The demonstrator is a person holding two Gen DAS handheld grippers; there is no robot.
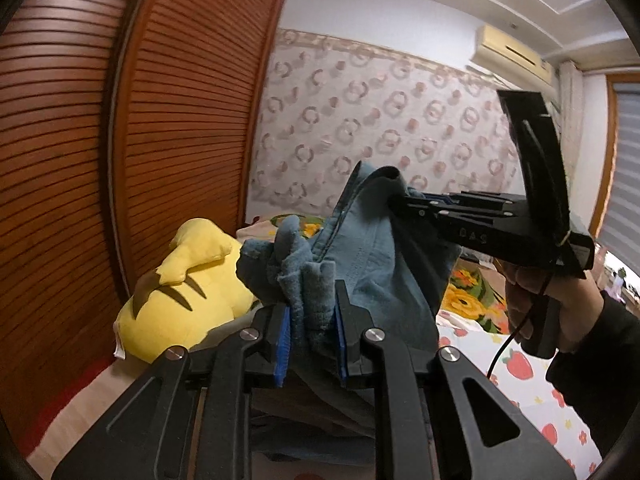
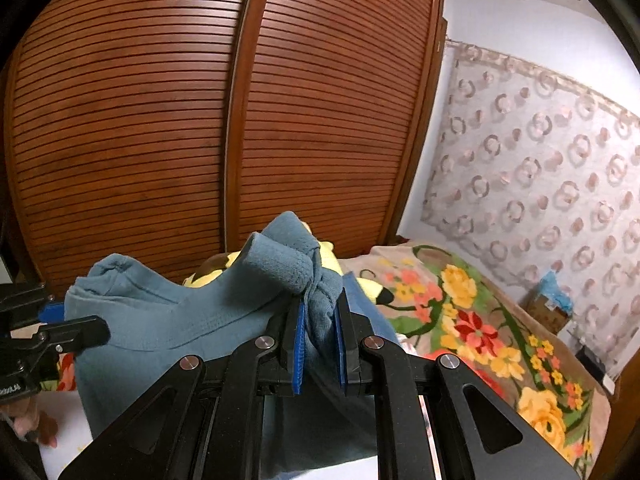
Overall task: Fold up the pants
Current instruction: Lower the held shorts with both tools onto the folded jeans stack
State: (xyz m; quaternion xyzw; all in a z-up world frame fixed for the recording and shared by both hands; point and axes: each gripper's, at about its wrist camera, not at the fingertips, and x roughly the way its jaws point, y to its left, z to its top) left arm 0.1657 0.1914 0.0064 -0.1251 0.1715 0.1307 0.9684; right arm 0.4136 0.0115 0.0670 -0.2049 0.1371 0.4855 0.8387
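Observation:
The blue-grey pants (image 1: 372,264) hang bunched in the air between both grippers, above the bed. In the left wrist view my left gripper (image 1: 312,300) is shut on a thick wad of the fabric, blue pads pressing both sides. My right gripper (image 1: 394,200) comes in from the right, shut on a raised edge of the pants, with a hand (image 1: 560,304) in a dark sleeve holding it. In the right wrist view my right gripper (image 2: 320,300) clamps a rolled fold of the pants (image 2: 168,320). My left gripper (image 2: 72,316) pinches the same cloth at the left.
A yellow plush toy (image 1: 180,300) lies on the bed just behind the pants, against the slatted wooden wardrobe doors (image 2: 200,120). A flowered blanket (image 2: 480,320) covers the bed's far part and a strawberry sheet (image 1: 520,364) the near part. A cardboard box (image 2: 548,308) stands by the patterned wall.

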